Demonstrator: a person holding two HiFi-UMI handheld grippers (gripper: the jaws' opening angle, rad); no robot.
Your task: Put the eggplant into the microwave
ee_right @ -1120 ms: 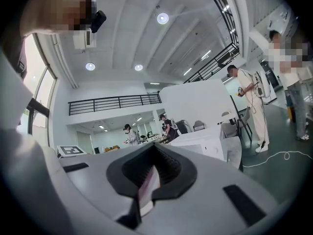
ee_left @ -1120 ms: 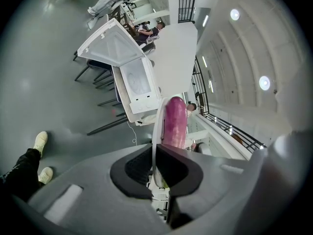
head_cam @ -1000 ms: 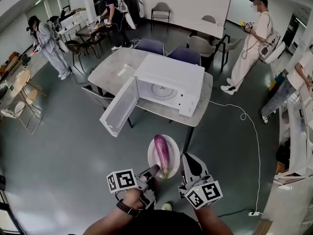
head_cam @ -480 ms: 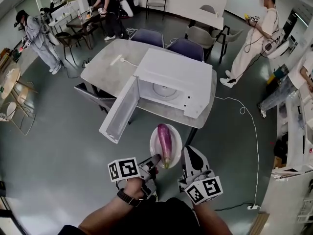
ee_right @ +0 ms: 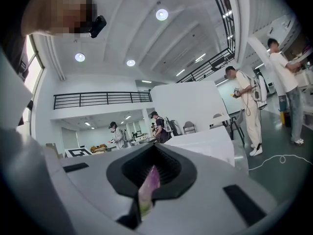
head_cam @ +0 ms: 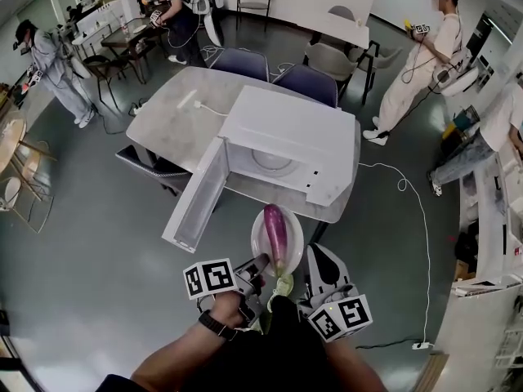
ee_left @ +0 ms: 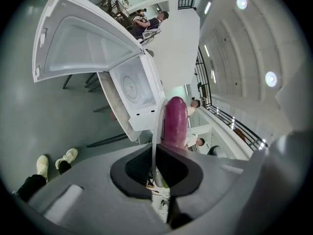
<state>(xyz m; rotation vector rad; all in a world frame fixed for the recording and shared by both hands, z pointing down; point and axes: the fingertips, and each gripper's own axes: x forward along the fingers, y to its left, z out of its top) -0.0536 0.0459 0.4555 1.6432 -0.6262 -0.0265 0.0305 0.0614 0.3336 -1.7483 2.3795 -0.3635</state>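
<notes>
Left gripper (head_cam: pixel 261 263) and right gripper (head_cam: pixel 310 255) clamp opposite rims of the round white plate (head_cam: pixel 257 239) bearing the purple eggplant (head_cam: pixel 275 229), near the open white microwave (head_cam: pixel 288 129).

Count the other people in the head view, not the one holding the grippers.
4: a person at far left, a person by the back tables, a person in white at upper right, a person cut off at the right edge. Others may be hidden.

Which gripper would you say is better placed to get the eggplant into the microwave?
Probably the left gripper: its jaws grip the plate bearing the eggplant, and the open microwave lies straight ahead.
</notes>
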